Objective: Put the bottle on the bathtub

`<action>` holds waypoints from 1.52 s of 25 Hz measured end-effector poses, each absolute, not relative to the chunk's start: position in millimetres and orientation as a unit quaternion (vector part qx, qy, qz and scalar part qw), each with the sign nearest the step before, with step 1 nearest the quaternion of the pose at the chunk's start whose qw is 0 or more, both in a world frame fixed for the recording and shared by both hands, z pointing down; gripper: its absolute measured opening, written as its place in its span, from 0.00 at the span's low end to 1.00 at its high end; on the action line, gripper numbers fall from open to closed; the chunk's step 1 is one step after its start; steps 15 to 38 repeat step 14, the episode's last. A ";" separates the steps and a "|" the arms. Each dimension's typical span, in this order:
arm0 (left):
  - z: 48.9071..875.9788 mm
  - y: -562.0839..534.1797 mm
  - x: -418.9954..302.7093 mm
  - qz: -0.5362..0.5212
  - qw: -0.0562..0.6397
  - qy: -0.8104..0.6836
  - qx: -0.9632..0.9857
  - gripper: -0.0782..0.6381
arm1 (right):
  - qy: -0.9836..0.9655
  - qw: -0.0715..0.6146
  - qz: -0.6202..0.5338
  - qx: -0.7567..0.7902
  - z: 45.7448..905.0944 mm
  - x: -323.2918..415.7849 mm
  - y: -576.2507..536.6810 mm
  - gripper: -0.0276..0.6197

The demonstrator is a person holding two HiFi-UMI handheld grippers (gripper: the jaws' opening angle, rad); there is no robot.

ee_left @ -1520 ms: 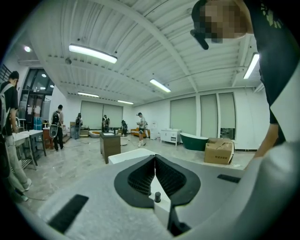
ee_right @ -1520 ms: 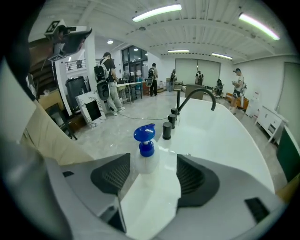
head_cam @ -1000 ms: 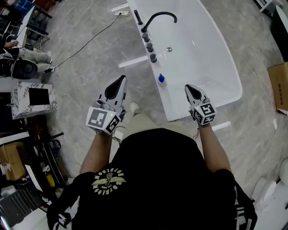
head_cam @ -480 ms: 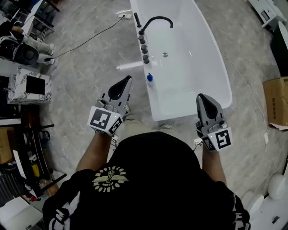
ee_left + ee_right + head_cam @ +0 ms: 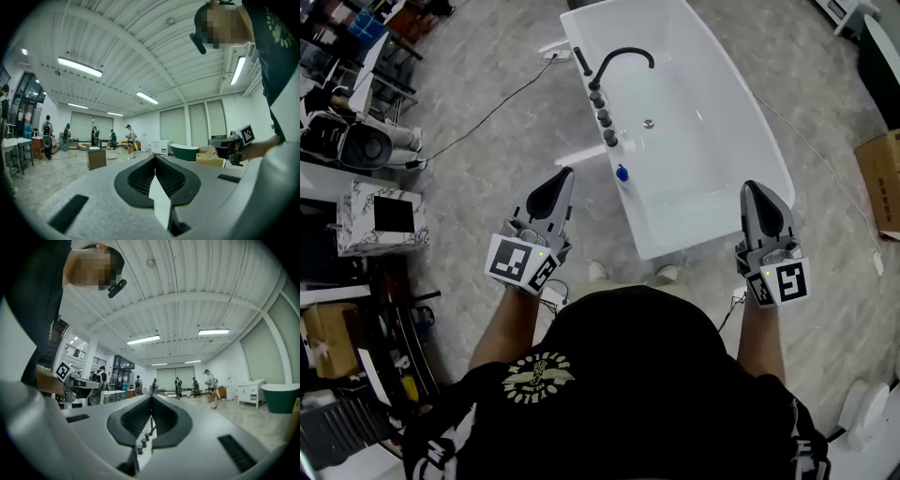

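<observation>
1. I am holding the left claw (image 5: 563, 176) clenched, jaws pressed together with nothing between them. It is pointing forward above the floor, just left of the white bathtub (image 5: 703, 122).
2. I am holding the right claw (image 5: 755, 187) clenched and empty as well, by the tub's near right corner.
3. The bottle (image 5: 622, 172), blue-capped, is standing on the tub's left rim, just nearer than the row of dark knobs (image 5: 602, 105) and the black faucet (image 5: 623, 54).
4. Neither claw is touching the bottle; the left one is closer to it.
</observation>
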State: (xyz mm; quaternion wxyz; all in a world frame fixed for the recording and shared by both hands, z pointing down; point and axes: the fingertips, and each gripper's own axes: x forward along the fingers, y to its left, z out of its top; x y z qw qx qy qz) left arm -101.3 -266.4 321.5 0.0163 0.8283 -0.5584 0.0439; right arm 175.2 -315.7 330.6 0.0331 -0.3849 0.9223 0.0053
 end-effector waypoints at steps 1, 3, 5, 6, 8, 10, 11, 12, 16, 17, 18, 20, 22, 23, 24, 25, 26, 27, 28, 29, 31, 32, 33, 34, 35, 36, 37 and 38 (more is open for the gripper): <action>321.4 -270.1 -103.5 0.043 0.014 -0.553 0.832 0.12 | 0.918 0.030 0.007 -0.396 332.7 178.9 -317.9 0.06; 321.2 -278.0 -107.2 0.040 0.010 -0.542 0.840 0.12 | 0.908 0.024 0.008 -0.419 337.6 186.2 -319.7 0.06; 316.1 -281.4 -114.1 0.032 0.005 -0.529 0.848 0.12 | 0.898 0.022 0.010 -0.440 335.9 186.2 -315.3 0.06; 313.3 -280.7 -119.8 0.028 0.003 -0.523 0.852 0.12 | 0.893 0.022 0.011 -0.448 333.6 182.1 -311.0 0.06; 313.3 -274.8 -135.9 0.021 0.003 -0.511 0.859 0.12 | 0.886 0.019 0.011 -0.463 330.5 168.0 -299.7 0.06; 319.0 -268.3 -157.0 0.016 0.007 -0.503 0.864 0.12 | 0.880 0.015 0.010 -0.474 330.2 150.1 -290.0 0.06; 322.3 -266.3 -168.6 0.014 0.009 -0.500 0.866 0.12 | 0.877 0.014 0.010 -0.480 330.8 140.8 -286.6 0.06; 325.7 -264.7 -180.3 0.014 0.010 -0.498 0.867 0.12 | 0.875 0.012 0.009 -0.485 332.0 131.3 -283.1 0.06; 332.8 -261.9 -203.5 0.018 0.012 -0.493 0.870 0.12 | 0.870 0.008 0.008 -0.493 335.4 112.2 -275.4 0.06; 332.8 -261.9 -203.5 0.018 0.012 -0.493 0.870 0.12 | 0.870 0.008 0.008 -0.493 335.4 112.2 -275.4 0.06; 332.8 -261.9 -203.5 0.018 0.012 -0.493 0.870 0.12 | 0.870 0.008 0.008 -0.493 335.4 112.2 -275.4 0.06; 332.8 -261.9 -203.5 0.018 0.012 -0.493 0.870 0.12 | 0.870 0.008 0.008 -0.493 335.4 112.2 -275.4 0.06; 332.8 -261.9 -203.5 0.018 0.012 -0.493 0.870 0.12 | 0.870 0.008 0.008 -0.493 335.4 112.2 -275.4 0.06; 332.8 -261.9 -203.5 0.018 0.012 -0.493 0.870 0.12 | 0.870 0.008 0.008 -0.493 335.4 112.2 -275.4 0.06; 332.8 -261.9 -203.5 0.018 0.012 -0.493 0.870 0.12 | 0.870 0.008 0.008 -0.493 335.4 112.2 -275.4 0.06; 332.8 -261.9 -203.5 0.018 0.012 -0.493 0.870 0.12 | 0.870 0.008 0.008 -0.493 335.4 112.2 -275.4 0.06; 332.8 -261.9 -203.5 0.018 0.012 -0.493 0.870 0.12 | 0.870 0.008 0.008 -0.493 335.4 112.2 -275.4 0.06; 332.8 -261.9 -203.5 0.018 0.012 -0.493 0.870 0.12 | 0.870 0.008 0.008 -0.493 335.4 112.2 -275.4 0.06; 332.8 -261.9 -203.5 0.018 0.012 -0.493 0.870 0.12 | 0.870 0.008 0.008 -0.493 335.4 112.2 -275.4 0.06; 332.8 -261.9 -203.5 0.018 0.012 -0.493 0.870 0.12 | 0.870 0.008 0.008 -0.493 335.4 112.2 -275.4 0.06; 332.8 -261.9 -203.5 0.018 0.012 -0.493 0.870 0.12 | 0.870 0.008 0.008 -0.493 335.4 112.2 -275.4 0.06; 332.8 -261.9 -203.5 0.018 0.012 -0.493 0.870 0.12 | 0.870 0.008 0.008 -0.493 335.4 112.2 -275.4 0.06; 332.8 -261.9 -203.5 0.018 0.012 -0.493 0.870 0.12 | 0.870 0.008 0.008 -0.493 335.4 112.2 -275.4 0.06; 332.8 -261.9 -203.5 0.018 0.012 -0.493 0.870 0.12 | 0.870 0.008 0.008 -0.493 335.4 112.2 -275.4 0.06; 332.8 -261.9 -203.5 0.018 0.012 -0.493 0.870 0.12 | 0.870 0.008 0.008 -0.493 335.4 112.2 -275.4 0.06; 332.8 -261.9 -203.5 0.018 0.012 -0.493 0.870 0.12 | 0.870 0.008 0.008 -0.493 335.4 112.2 -275.4 0.06; 332.8 -261.9 -203.5 0.018 0.012 -0.493 0.870 0.12 | 0.870 0.008 0.008 -0.493 335.4 112.2 -275.4 0.06; 332.8 -261.9 -203.5 0.018 0.012 -0.493 0.870 0.12 | 0.870 0.008 0.008 -0.493 335.4 112.2 -275.4 0.06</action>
